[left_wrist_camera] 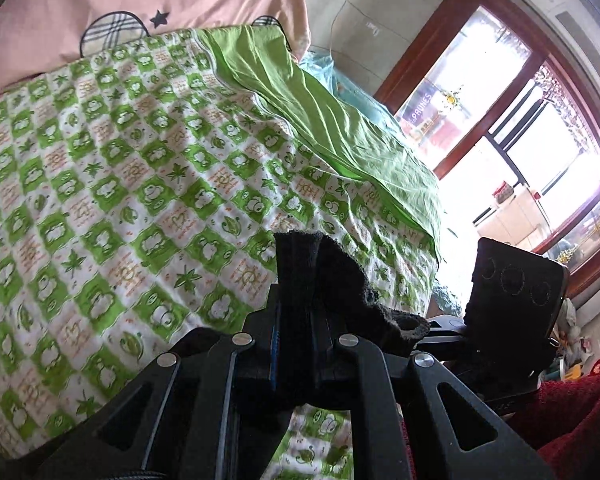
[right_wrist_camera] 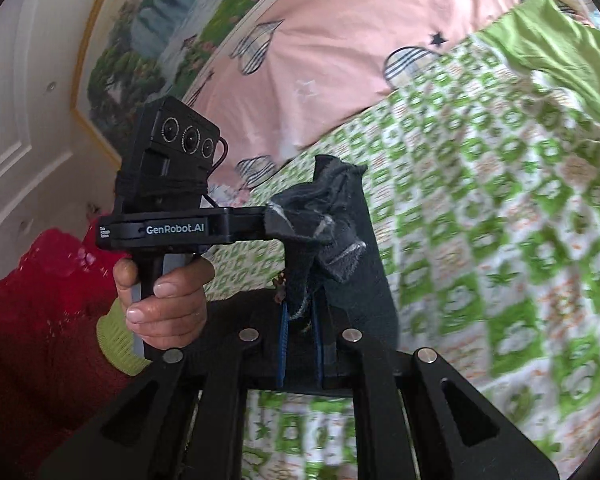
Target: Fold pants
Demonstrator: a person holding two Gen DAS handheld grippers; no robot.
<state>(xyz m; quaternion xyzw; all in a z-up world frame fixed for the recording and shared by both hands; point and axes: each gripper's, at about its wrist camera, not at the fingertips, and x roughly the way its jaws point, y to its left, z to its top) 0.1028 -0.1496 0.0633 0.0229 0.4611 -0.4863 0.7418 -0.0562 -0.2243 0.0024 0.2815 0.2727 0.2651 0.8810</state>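
While we hold the dark pants (right_wrist_camera: 324, 216) aloft above the bed (left_wrist_camera: 140, 168), left gripper (left_wrist_camera: 300, 280) and right gripper (right_wrist_camera: 302, 280) both pinching bunched fabric close together, the cloth may slip or land crumpled, spoiling the fold.

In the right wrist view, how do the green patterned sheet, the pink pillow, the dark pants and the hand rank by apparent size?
1. green patterned sheet
2. pink pillow
3. dark pants and hand: they look alike, and both are near the camera, so I leave them unranked.
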